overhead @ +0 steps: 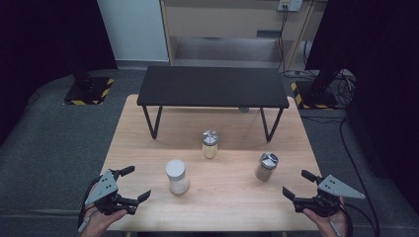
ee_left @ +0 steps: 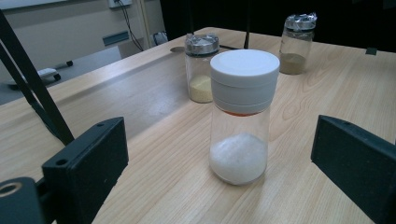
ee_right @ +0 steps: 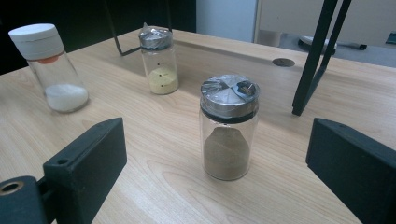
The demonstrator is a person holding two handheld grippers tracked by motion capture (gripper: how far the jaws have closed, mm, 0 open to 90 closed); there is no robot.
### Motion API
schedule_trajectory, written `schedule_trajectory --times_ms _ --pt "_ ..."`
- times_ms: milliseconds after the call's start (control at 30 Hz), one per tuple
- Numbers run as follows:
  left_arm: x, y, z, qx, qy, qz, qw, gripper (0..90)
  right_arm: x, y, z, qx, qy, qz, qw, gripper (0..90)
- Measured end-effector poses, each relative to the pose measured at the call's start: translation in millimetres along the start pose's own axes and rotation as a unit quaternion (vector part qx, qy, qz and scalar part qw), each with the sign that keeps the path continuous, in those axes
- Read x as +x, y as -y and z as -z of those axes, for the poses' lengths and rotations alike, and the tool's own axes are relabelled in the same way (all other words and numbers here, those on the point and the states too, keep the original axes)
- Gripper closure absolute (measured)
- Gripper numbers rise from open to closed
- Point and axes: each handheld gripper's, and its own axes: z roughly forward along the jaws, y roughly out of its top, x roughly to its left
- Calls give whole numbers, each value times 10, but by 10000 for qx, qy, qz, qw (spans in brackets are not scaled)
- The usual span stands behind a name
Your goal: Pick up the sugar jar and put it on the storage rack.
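- the white-lid jar (ee_left: 239,116) stands upright on the table (overhead: 148,148), just ahead of our left gripper (overhead: 132,183) and lined up between its jaws; the brown jar (ee_right: 229,128) stands likewise ahead of our right gripper (overhead: 300,183).
- both grippers are spread wide with nothing between the pads, neither one touching a jar.
- we judge both jars to be clear glass or hard plastic: stiff, smooth, likely slippery, and light since each is under half full. glass would break if tipped off the table.
- we would take each jar by the straight body below the lid, squarely across its width; the white lid is wider than the body, so a grip just under it should not slip upward.
- white-lid jar: a low heap of white grains, salt or sugar by the look.
- brown jar: metal shaker lid, brown powder heaped to one side.
- the yellow jar (overhead: 210,144) stands farther back, near the black shelf (overhead: 212,86), with a metal lid and a little yellow powder.
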Motion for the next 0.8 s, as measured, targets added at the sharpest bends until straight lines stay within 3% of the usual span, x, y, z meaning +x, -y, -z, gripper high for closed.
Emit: schedule_trajectory --times_ms 800 --pt "16 4 12 8 42 23 10000 20 8 -7 14 -2 -23 -15 10000 56"
